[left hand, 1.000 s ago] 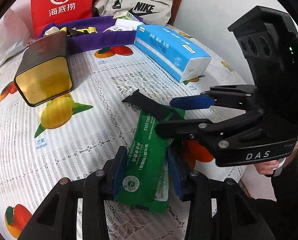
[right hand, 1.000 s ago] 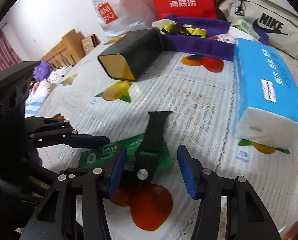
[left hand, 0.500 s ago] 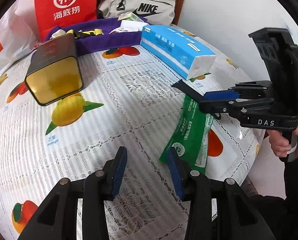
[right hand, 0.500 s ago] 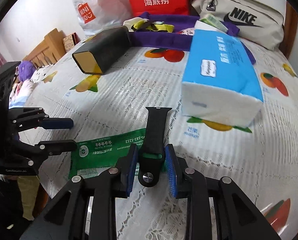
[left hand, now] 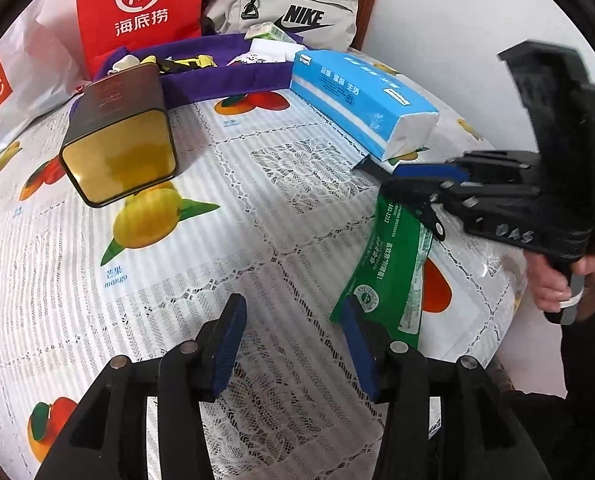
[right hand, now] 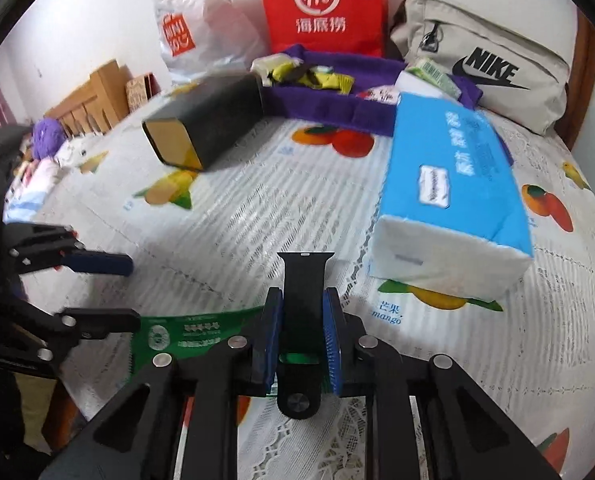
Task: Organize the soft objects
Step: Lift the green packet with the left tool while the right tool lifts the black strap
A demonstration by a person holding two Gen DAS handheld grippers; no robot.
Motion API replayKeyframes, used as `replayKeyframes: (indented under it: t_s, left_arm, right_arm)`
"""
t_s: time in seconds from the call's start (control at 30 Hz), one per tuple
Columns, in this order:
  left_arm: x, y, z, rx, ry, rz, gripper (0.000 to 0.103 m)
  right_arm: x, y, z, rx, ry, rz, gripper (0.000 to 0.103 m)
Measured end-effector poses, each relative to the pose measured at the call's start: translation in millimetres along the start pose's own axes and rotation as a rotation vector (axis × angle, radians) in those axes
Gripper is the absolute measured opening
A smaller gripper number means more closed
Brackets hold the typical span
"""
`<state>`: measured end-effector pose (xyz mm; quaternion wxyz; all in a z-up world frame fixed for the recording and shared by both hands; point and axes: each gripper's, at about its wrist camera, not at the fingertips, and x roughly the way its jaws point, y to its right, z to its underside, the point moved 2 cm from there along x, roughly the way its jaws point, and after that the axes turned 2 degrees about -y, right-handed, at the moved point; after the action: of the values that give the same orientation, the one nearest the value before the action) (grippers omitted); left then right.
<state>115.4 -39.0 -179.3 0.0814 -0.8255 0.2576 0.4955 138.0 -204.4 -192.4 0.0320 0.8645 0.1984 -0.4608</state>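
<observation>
A black watch strap (right hand: 305,272) sticks forward from my right gripper (right hand: 303,296), whose blue pads are shut on its sides; its tip (left hand: 367,164) shows beside the tissue pack. Beneath it a green foil packet (left hand: 393,264) lies flat on the tablecloth. My left gripper (left hand: 291,308) hovers over the cloth, its jaws opening with nothing between them, and its right finger (left hand: 357,344) sits at the packet's near corner. In the right wrist view the left gripper (right hand: 117,292) is at the left, beside the packet's end (right hand: 193,332).
A blue tissue pack (left hand: 361,96) lies at the right. A black and gold tin (left hand: 117,136) lies at the left. Behind them stands a purple tray (left hand: 225,80) holding small packets, with a red bag (left hand: 137,4) and a beige bag (left hand: 289,12). The table edge (left hand: 509,312) runs by the packet.
My right gripper closed on the watch strap and carried it a little toward the tissue pack. The green packet no longer lies between the left fingers, which have spread wider.
</observation>
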Motion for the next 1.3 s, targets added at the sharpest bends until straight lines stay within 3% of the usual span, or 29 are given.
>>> replayKeyframes:
  t_s: [0.17, 0.37, 0.63, 0.73, 0.9, 0.97, 1.0, 1.03, 1.3]
  left_arm:
    - [1, 4, -4, 0.012, 0.001, 0.034, 0.047]
    - [3, 20, -13, 0.051, 0.013, 0.065, 0.059]
    - [30, 60, -24, 0.200, -0.029, 0.071, 0.063]
    - [36, 70, -27, 0.239, -0.024, 0.049, 0.068]
    - [41, 79, -28, 0.258, -0.023, -0.028, 0.068]
    - [41, 80, -30, 0.233, -0.035, -0.051, 0.058]
    - [39, 81, -31, 0.230, -0.044, -0.057, 0.045]
    - [38, 80, -32, 0.223, -0.055, -0.062, 0.040]
    - [27, 56, -34, 0.118, -0.049, -0.051, 0.019]
  right_arm:
    - [-23, 6, 1, 0.021, 0.042, 0.005, 0.020]
    - [-43, 28, 18, 0.070, 0.043, 0.056, 0.020]
    - [-52, 62, 39, 0.150, 0.033, 0.095, 0.020]
    - [-55, 73, 45, 0.177, 0.031, 0.100, 0.020]
    - [-58, 80, 46, 0.195, 0.036, 0.103, 0.020]
    - [-58, 81, 45, 0.198, 0.029, 0.104, 0.020]
    - [-59, 80, 44, 0.186, 0.024, 0.104, 0.020]
    - [-59, 79, 43, 0.178, 0.022, 0.106, 0.020]
    - [-63, 70, 41, 0.146, 0.020, 0.101, 0.020]
